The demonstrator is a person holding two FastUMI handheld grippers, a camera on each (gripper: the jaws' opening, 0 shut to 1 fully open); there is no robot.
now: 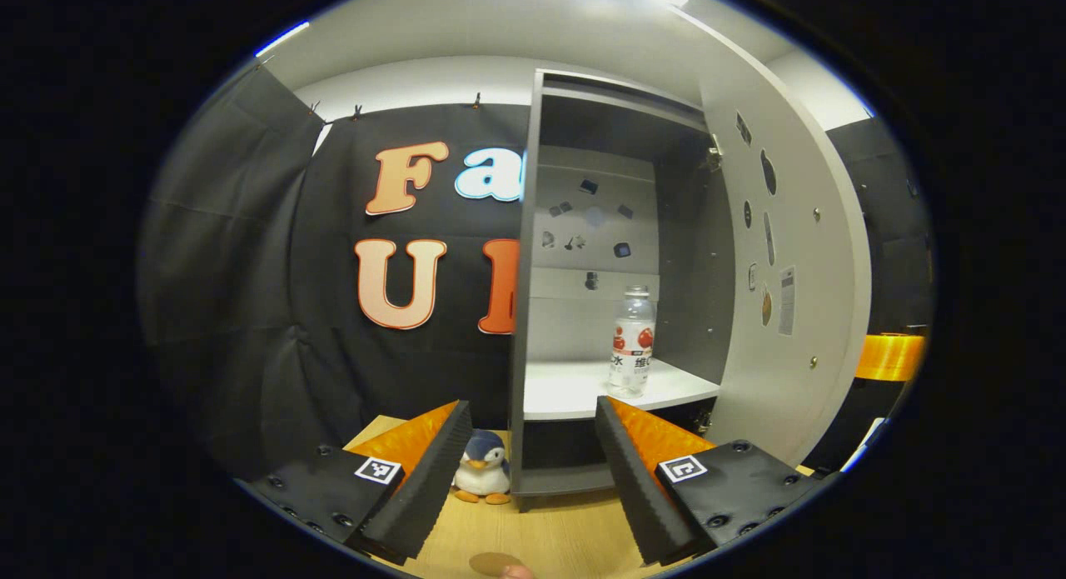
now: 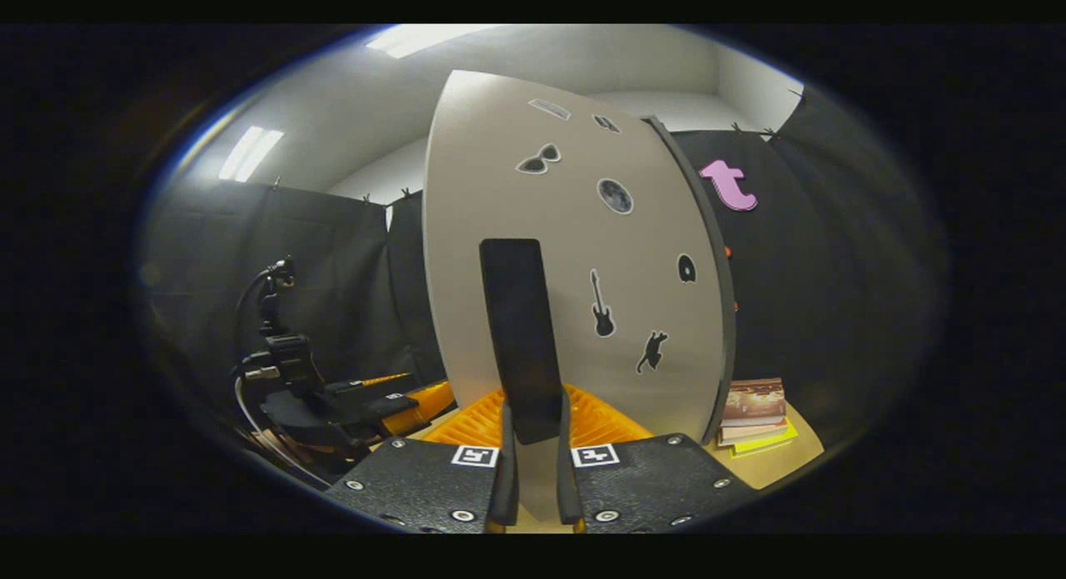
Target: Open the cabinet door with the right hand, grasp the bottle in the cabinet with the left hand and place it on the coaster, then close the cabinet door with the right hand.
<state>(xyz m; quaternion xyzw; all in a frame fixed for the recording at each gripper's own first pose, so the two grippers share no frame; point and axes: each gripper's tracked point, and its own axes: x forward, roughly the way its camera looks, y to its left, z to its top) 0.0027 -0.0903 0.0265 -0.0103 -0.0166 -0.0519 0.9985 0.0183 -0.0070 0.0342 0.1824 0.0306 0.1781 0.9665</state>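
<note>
The grey cabinet stands open, its door swung out to the right. A clear bottle with a red-and-white label stands upright on the white shelf inside, near the right wall. My left gripper is open in front of the cabinet, short of the shelf, with nothing between its fingers. A brown round coaster lies on the wooden table just below it. In the right gripper view, my right gripper is shut on the lower end of the door's black handle. The left gripper appears there at the left.
A penguin plush sits on the table beside the cabinet's left foot. A stack of books lies on the table past the door's far edge. Black cloth walls the booth.
</note>
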